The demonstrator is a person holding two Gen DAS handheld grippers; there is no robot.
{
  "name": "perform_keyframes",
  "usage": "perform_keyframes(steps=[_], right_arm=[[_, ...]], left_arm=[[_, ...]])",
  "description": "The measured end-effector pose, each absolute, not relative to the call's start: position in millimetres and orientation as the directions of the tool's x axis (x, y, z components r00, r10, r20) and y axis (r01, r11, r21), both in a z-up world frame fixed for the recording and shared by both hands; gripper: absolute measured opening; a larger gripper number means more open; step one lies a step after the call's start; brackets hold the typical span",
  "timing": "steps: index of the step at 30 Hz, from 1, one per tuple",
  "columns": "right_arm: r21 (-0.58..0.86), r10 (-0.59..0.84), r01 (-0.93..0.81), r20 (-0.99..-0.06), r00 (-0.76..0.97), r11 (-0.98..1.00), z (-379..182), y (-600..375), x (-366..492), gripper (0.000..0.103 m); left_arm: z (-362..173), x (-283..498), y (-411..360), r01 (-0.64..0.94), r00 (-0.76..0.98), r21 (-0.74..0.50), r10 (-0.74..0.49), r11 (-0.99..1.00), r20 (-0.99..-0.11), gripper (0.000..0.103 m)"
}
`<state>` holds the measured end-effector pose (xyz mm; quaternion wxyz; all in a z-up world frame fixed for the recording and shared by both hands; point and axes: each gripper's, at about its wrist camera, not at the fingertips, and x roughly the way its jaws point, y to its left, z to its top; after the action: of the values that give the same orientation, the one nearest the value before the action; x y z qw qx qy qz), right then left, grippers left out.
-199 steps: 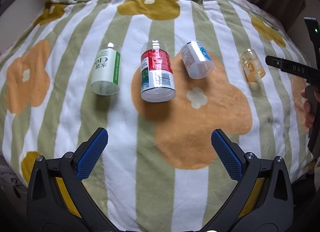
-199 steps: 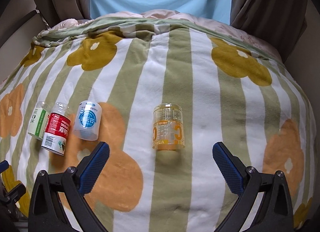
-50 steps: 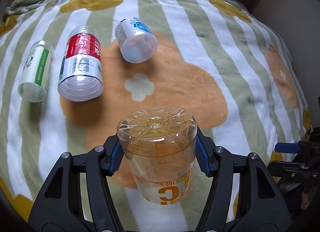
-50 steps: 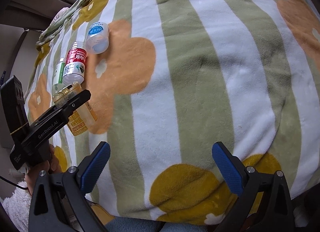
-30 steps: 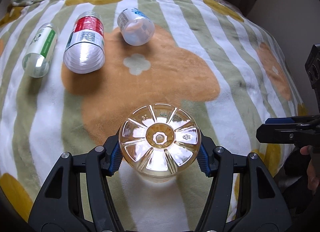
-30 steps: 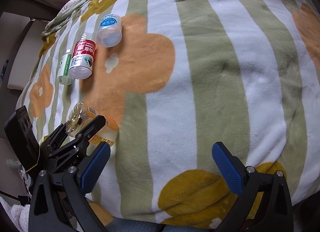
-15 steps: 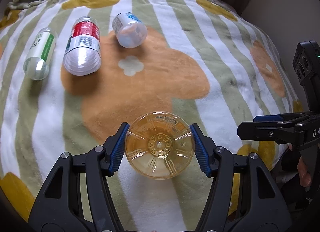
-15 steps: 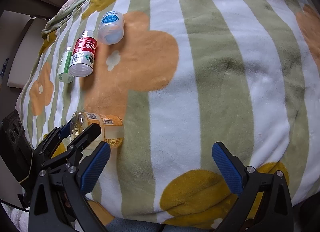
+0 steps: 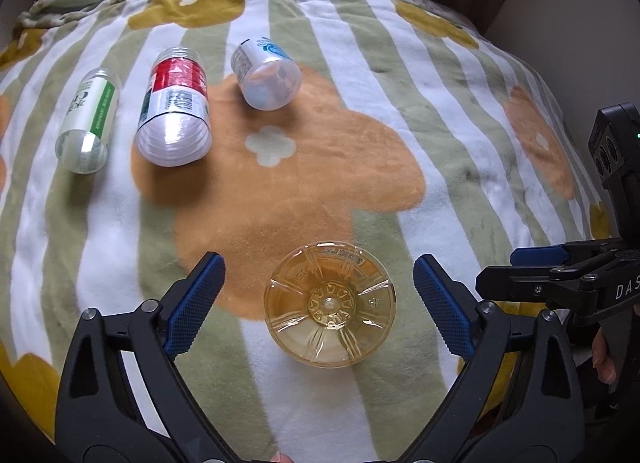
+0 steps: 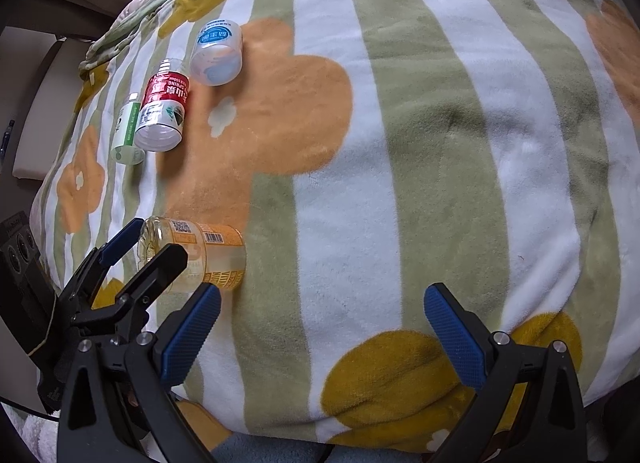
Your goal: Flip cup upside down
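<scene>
Standing base-up on the blanket [image 9: 460, 111], the orange-tinted cup [image 9: 330, 309] sat between the fingers of the left gripper [image 9: 318, 305], with a clear gap on each side. The left gripper's jaws were spread and touched nothing. In the right wrist view the same cup [image 10: 208, 259] stood mouth-down on the fabric, the left gripper [image 10: 144, 253] straddling it at the lower left. The right gripper [image 10: 322, 329] hovered over bare blanket, well apart from the cup, jaws spread wide and empty.

The cup was transparent amber plastic, cylindrical, cut from a bottle. Its upturned base showed a moulded radial rib pattern around a central hub. An orange label with a barcode and a QR code wrapped the wall.

The finger pads [image 9: 196, 303] on both grippers were blue and cross-hatched, mounted on black arms with silver rivets. The blanket was plush fleece, striped green and white, printed with orange and mustard flowers.

Three further cut bottle cups stood farther back in a row: a green-labelled cup [image 9: 89, 121], a red-labelled cup [image 9: 176, 107] and a blue-labelled cup [image 9: 266, 73].
</scene>
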<state>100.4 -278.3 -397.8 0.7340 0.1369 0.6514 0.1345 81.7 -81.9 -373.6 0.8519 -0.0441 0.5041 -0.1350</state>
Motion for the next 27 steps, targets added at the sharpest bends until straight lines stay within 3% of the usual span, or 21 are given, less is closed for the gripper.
perform_keyframes(steps=[6,11,17,27], right_arm=[[0.361,0.358,-0.012,-0.923,0.142,0.933,-394,-277,99,0.102],[0.283,0.290,-0.061,-0.935,0.206,0.957,-360,-269,99,0.102],[0.163,0.188,-0.093,-0.892,0.411,0.982,-259,-256,95,0.102],[0.057,0.088,-0.068,-0.742,0.665,0.996,-97,-237,68,0.102]], left_arm=[[-363,84,-74,0.165,0.457,-0.209,-0.262,0.964,-0.850,0.095],[-317,85,-51,0.099,0.483,-0.197,-0.220,0.976,-0.848,0.095],[-215,82,-17,0.026,0.592,-0.129,-0.119,0.991,-0.797,0.100],[-56,56,15,0.012,0.748,-0.093,-0.071,0.996,-0.660,0.103]])
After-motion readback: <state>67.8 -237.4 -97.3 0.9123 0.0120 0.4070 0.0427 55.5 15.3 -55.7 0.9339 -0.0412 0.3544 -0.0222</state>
